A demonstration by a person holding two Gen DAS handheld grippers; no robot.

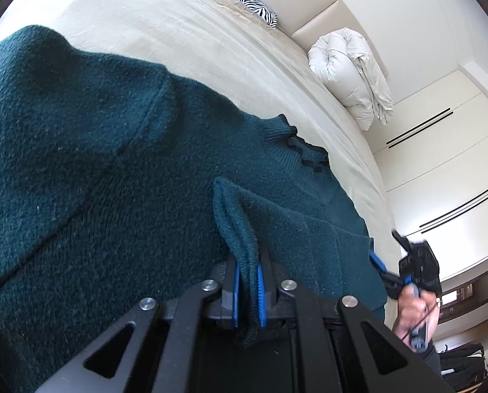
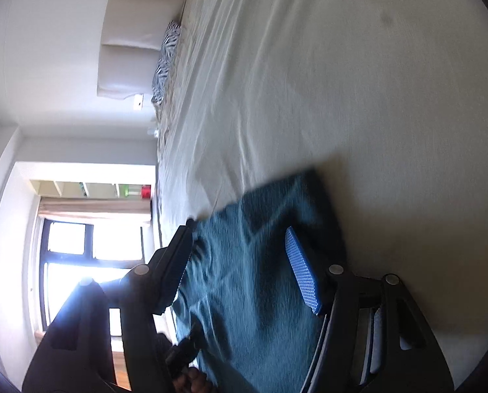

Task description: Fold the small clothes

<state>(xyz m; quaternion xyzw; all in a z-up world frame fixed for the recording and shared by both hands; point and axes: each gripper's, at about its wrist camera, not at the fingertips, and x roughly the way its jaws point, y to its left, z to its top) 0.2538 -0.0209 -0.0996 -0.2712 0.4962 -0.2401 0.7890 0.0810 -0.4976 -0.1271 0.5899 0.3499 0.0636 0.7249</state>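
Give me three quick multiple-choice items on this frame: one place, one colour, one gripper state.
1. Where does the sweater lie?
A. on the bed
B. on a chair
C. on the floor

2. What colour is the sweater?
A. red
B. dark teal
C. white

3. How is the left gripper?
A. open, empty
B. shut on a fold of the sweater
C. out of view

Answers: 1 A, pale sheet surrounds the knit; 2 B, teal in both views; 3 B, knit is pinched between its blue pads. The right gripper stands open over the cloth.
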